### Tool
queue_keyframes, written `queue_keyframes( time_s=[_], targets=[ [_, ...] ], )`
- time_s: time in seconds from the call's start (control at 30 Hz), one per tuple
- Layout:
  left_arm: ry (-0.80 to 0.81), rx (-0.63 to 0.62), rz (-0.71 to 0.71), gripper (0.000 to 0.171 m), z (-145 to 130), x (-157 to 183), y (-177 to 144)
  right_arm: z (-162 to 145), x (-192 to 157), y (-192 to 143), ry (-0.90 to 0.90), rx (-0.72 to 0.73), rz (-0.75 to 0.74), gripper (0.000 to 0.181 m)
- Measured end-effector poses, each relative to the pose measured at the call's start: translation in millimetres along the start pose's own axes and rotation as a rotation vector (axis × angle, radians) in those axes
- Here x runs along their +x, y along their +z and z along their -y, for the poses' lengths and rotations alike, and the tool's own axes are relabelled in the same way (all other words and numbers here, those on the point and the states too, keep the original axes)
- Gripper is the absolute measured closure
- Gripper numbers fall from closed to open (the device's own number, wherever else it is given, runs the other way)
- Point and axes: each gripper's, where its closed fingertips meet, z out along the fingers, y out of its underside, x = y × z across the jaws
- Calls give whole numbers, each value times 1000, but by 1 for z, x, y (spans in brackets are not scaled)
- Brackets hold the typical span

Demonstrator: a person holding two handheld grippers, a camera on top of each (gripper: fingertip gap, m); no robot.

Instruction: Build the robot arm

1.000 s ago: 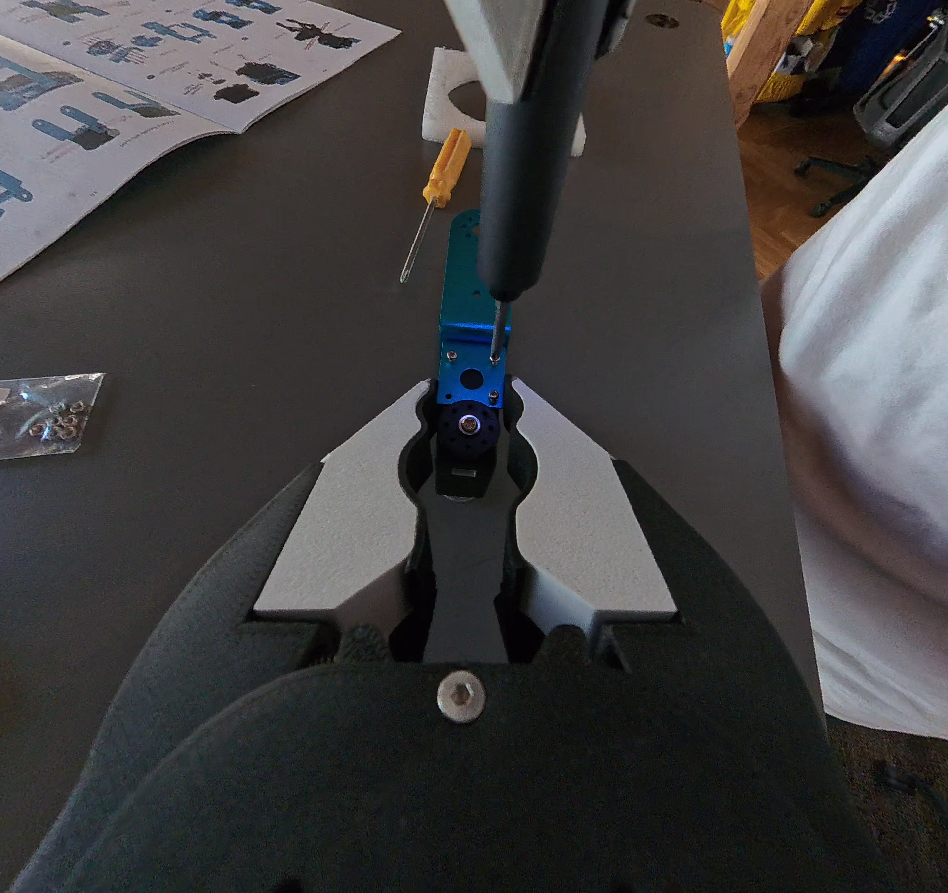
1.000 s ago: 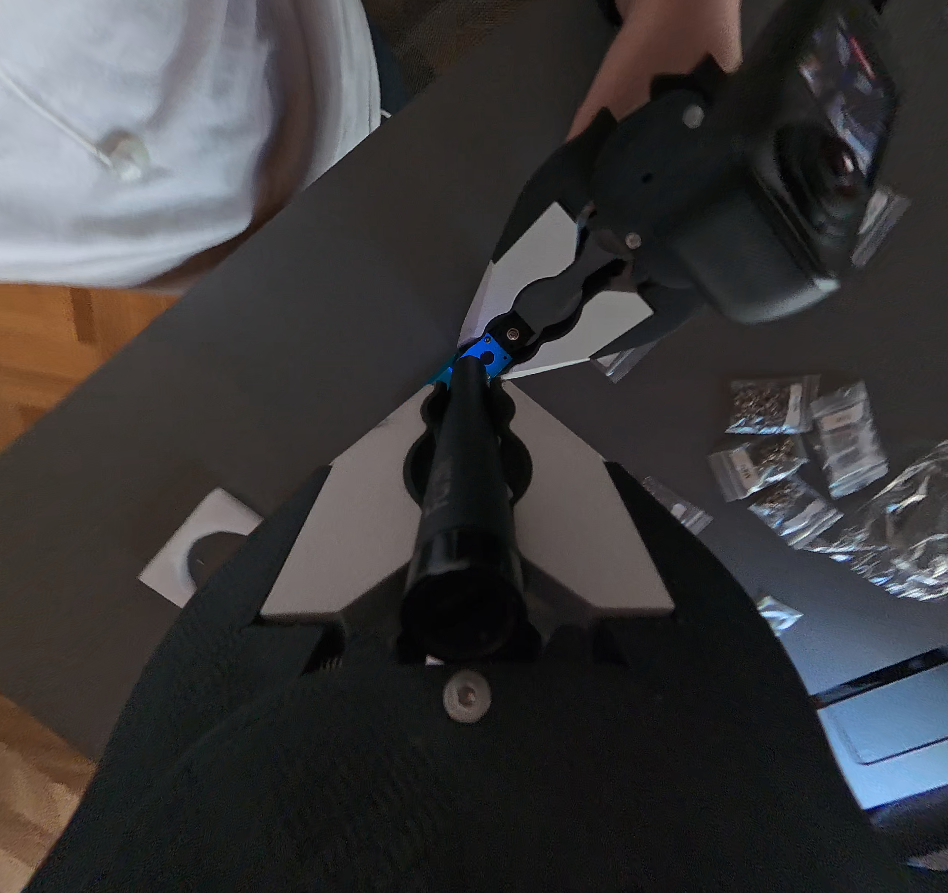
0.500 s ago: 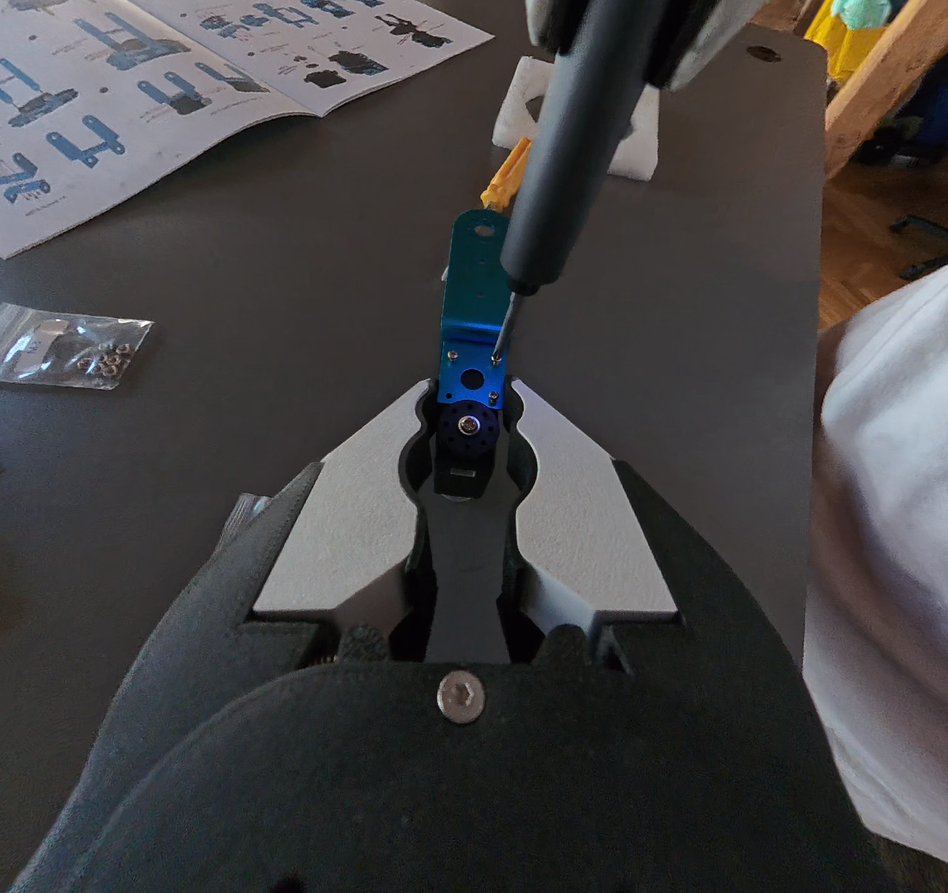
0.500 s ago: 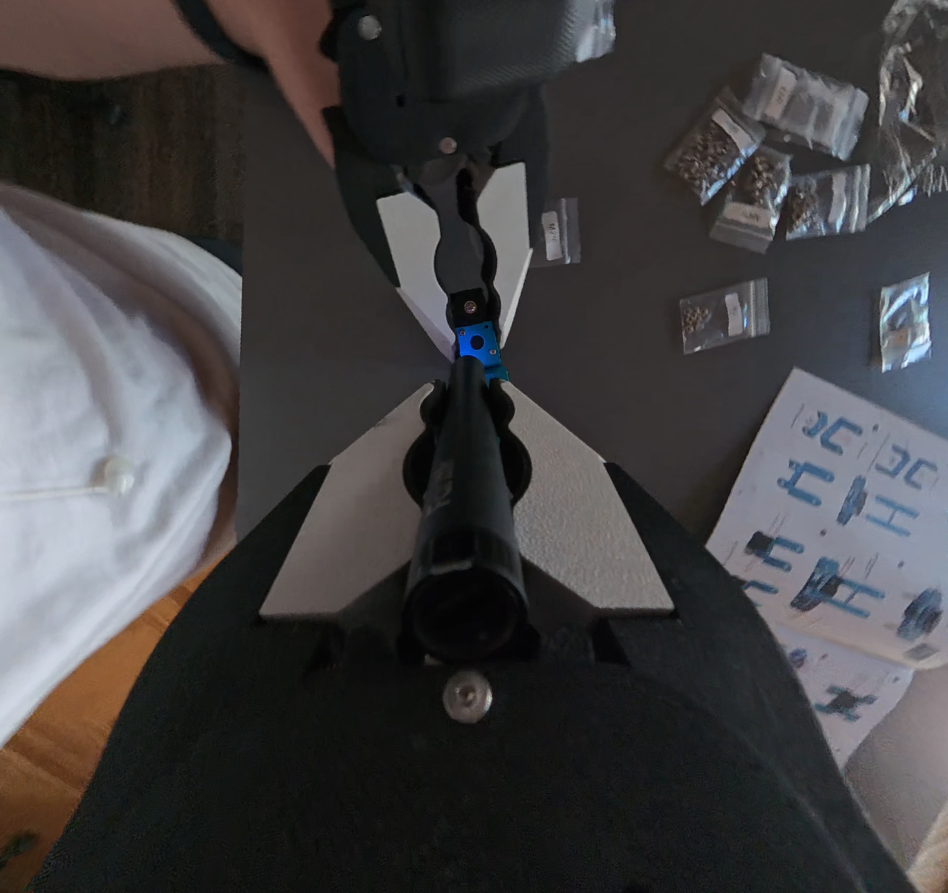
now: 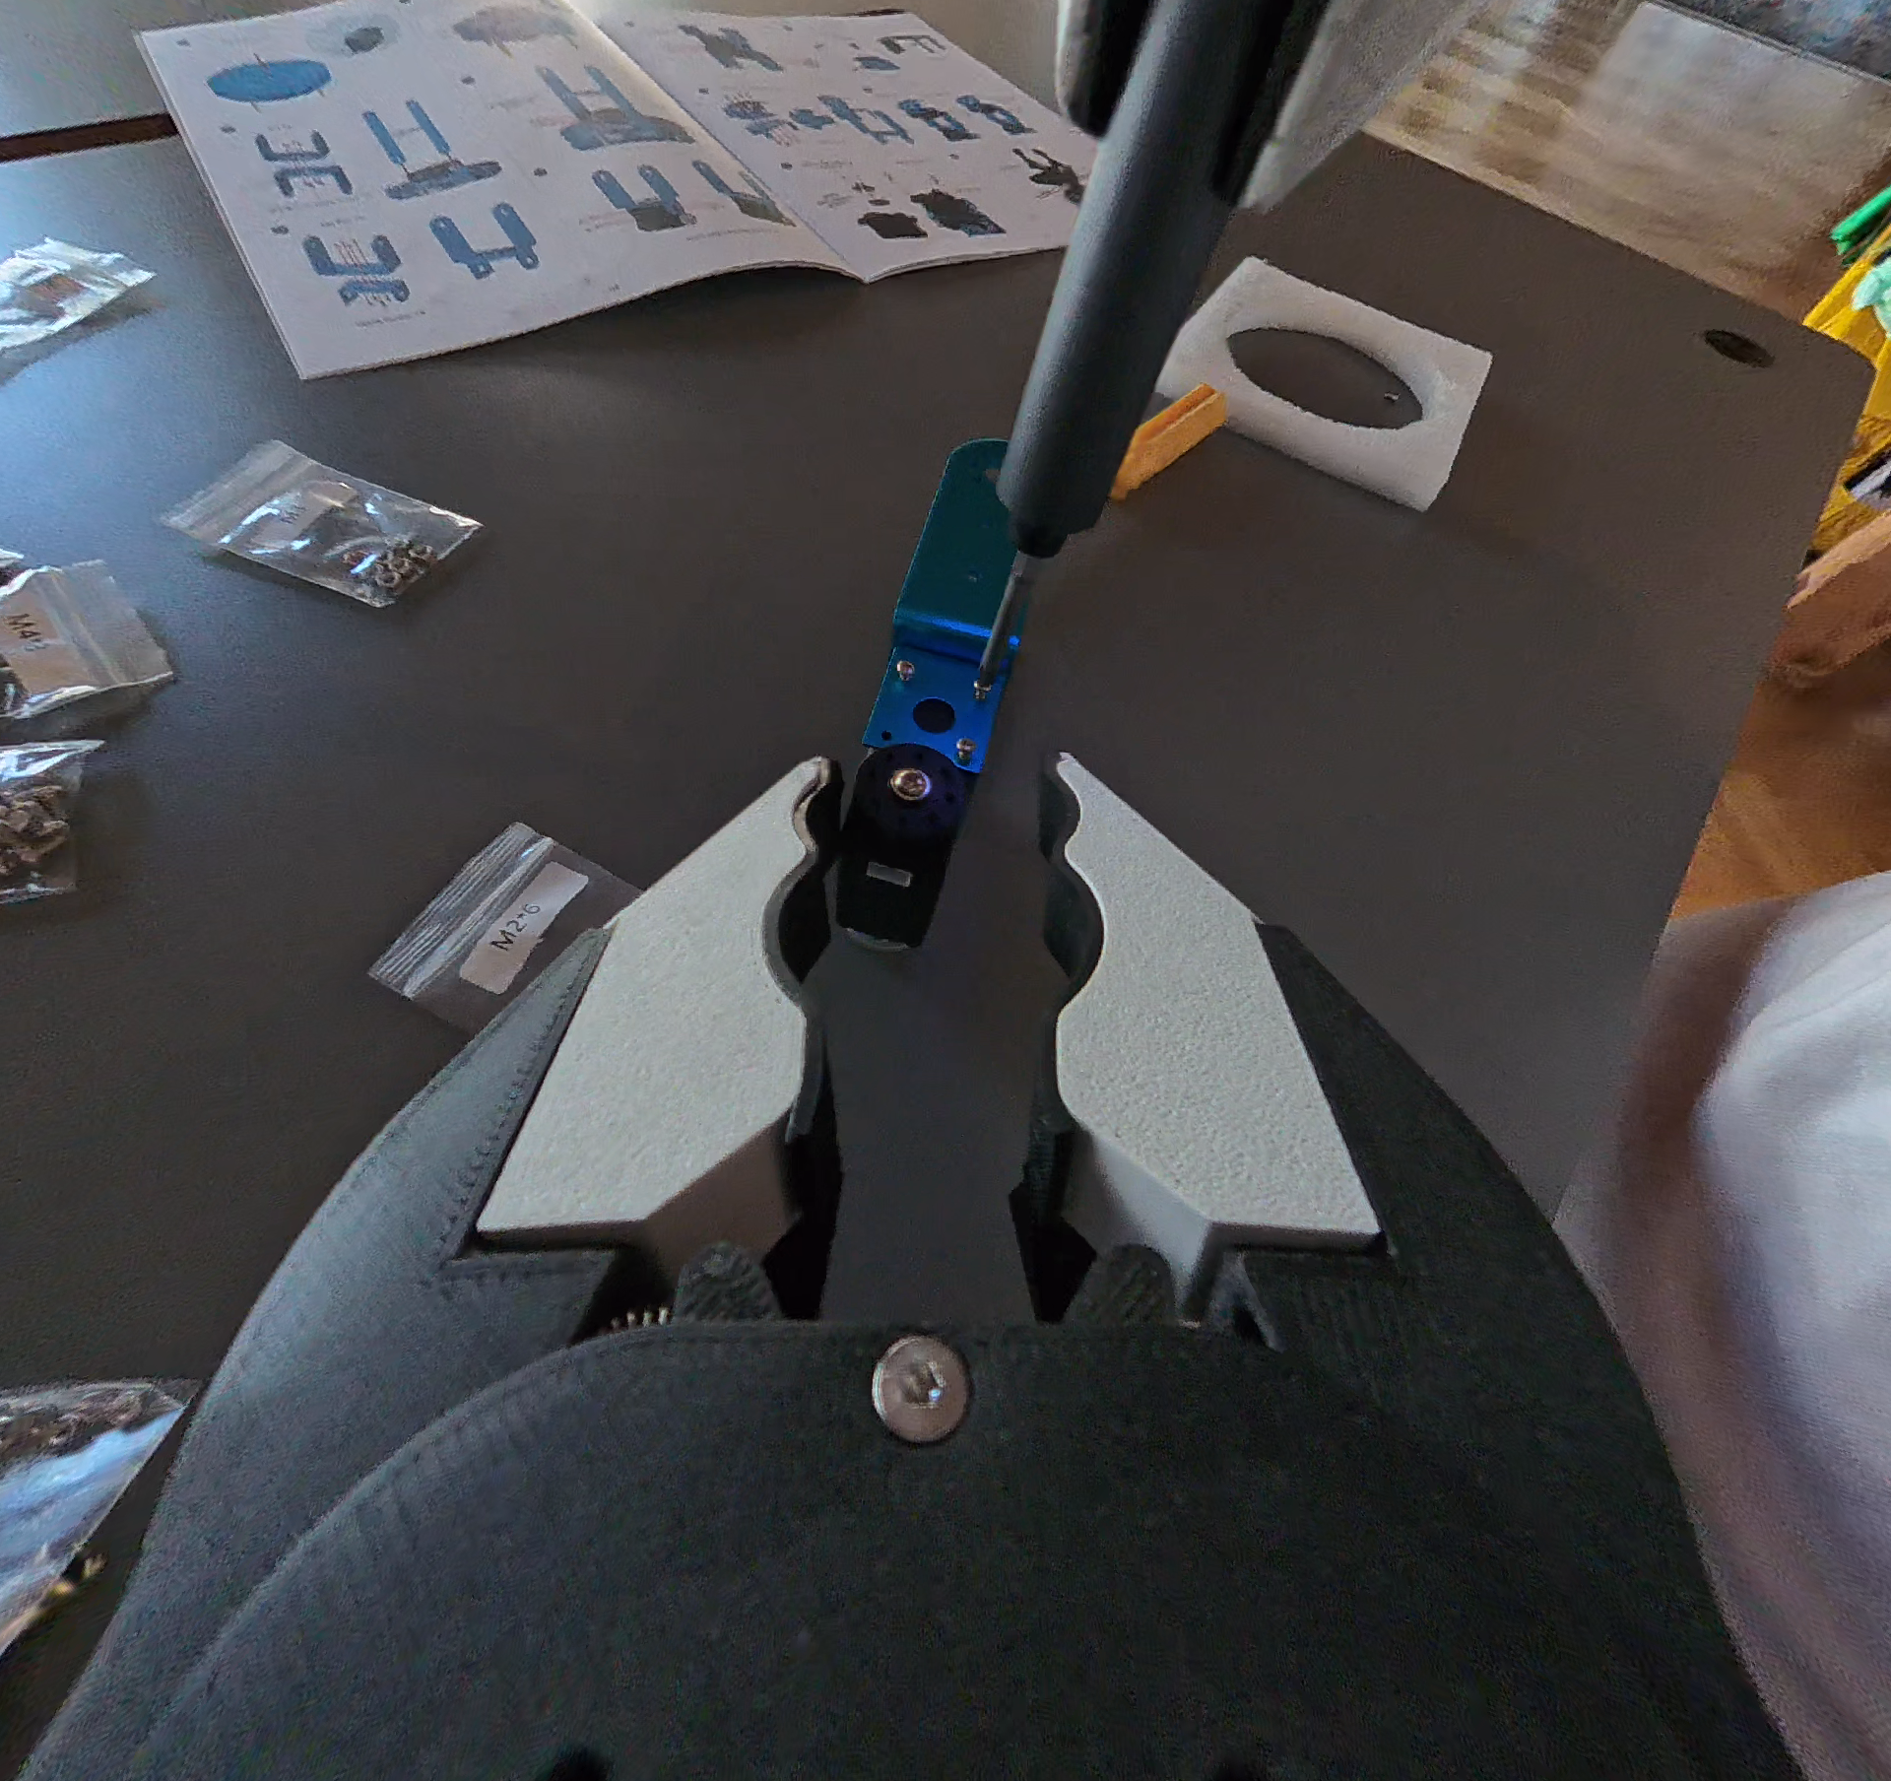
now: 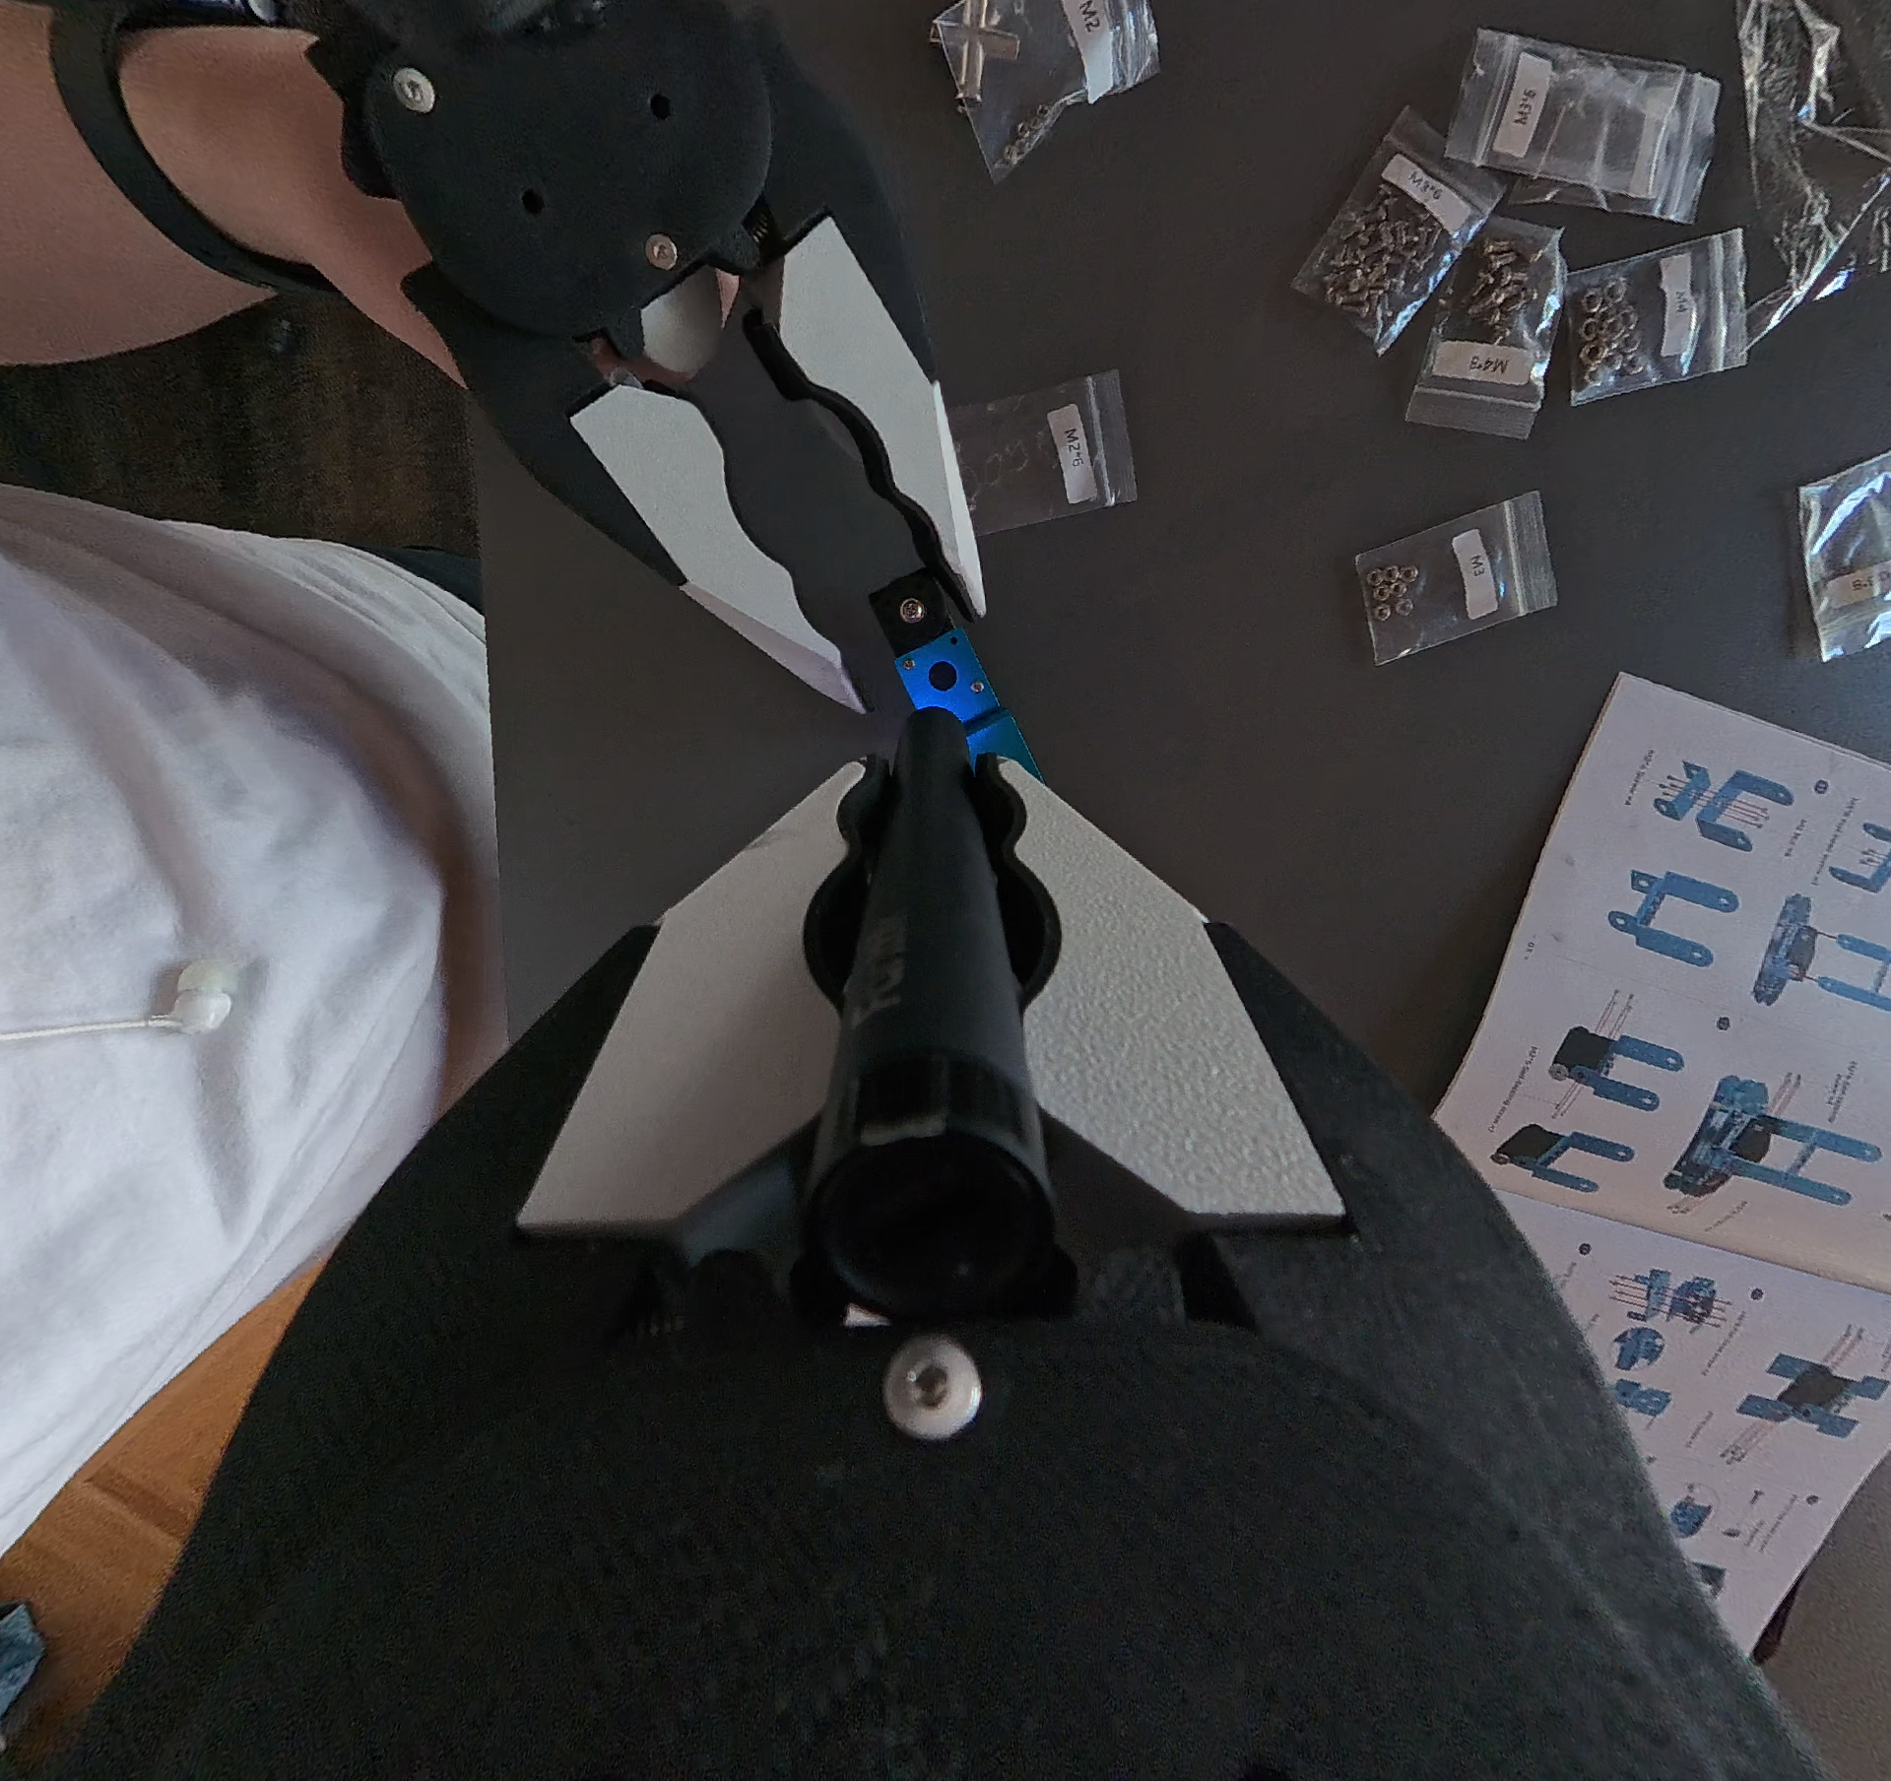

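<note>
Servo assembly: a small black servo with a blue metal bracket screwed to its horn lies on the dark table, between the fingertips of the left tool, whose jaws stand apart; the left finger looks to touch the servo body, the right finger is clear of it. Right tool is clamped together on a black screwdriver, whose thin bit meets a screw on the bracket's flat plate. Judged rigid, light and small; smooth anodised metal will likely slip, so the square servo body is the sounder place to grip. Whether the bit is seated in the screw head cannot be told. Beyond the bracket lie a yellow-handled screwdriver and a white foam block; left of the bracket, hardware bags and an open instruction booklet.
</note>
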Motion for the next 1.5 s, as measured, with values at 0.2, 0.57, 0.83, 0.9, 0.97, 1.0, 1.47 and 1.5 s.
queue_keyframes(
  time_s=[0.2, 0.57, 0.83, 0.9, 0.97, 1.0, 1.47, 1.5],
  targets=[
    [90, -82, 87, 138, -10, -6, 9, 1, -1, 0, -25, -22, -4, 162],
    [-32, -57, 185, 135, -13, 14, 5, -4, -7, -2, 7, -25, -16, 162],
    [-99, -170, 271, 146, -31, 6, 10, -3, -8, -1, -9, -39, -40, 162],
    [-116, -212, 278, 148, -37, 4, 13, -2, -6, -1, 12, -36, -42, 162],
    [-112, -213, 302, 148, -37, 2, 13, -2, -5, -1, 33, -30, -47, 162],
    [-123, -211, 312, 148, -37, 2, 13, -3, -5, -1, 42, -26, -51, 162],
    [-299, -160, 397, 137, -35, 24, 20, -13, -10, -5, 108, 10, -112, 162],
    [-312, -156, 390, 138, -35, 24, 20, -13, -10, -5, 111, 12, -114, 162]
  ],
)
